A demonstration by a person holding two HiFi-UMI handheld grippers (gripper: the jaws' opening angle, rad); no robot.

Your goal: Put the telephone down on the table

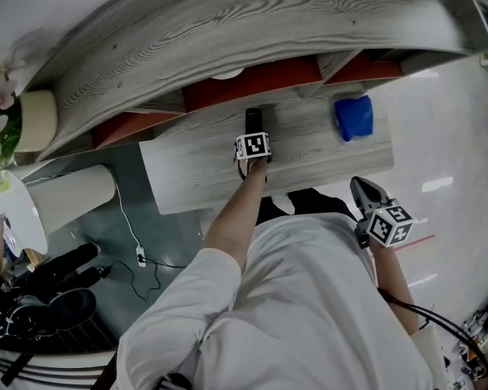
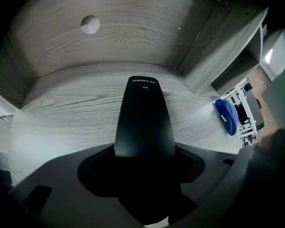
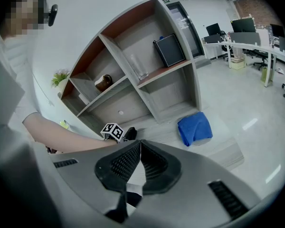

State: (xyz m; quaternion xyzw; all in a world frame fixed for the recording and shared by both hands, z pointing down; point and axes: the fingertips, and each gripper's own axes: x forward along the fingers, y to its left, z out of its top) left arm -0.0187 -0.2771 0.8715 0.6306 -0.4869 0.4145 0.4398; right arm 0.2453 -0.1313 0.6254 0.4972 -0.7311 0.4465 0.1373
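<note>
A black telephone handset (image 2: pixel 144 120) sticks out from between the jaws of my left gripper (image 2: pixel 145 163), which is shut on it. From the head view the handset (image 1: pixel 253 121) lies lengthwise over the pale wooden table (image 1: pixel 187 177), close to the shelf's lower opening, with the left gripper (image 1: pixel 253 139) just behind it. Whether it rests on the wood I cannot tell. My right gripper (image 1: pixel 363 192) hangs off the table's near right edge, its ribbed pads pressed together (image 3: pixel 138 146) with nothing between them.
A folded blue cloth (image 1: pixel 354 117) lies at the table's right end. The curved wooden shelf unit (image 1: pixel 252 23) rises behind the table; it holds a glass (image 3: pixel 138 66) and a black box (image 3: pixel 169 50). A white cylinder (image 1: pixel 69 195), cables and headphones (image 1: pixel 45 295) lie left.
</note>
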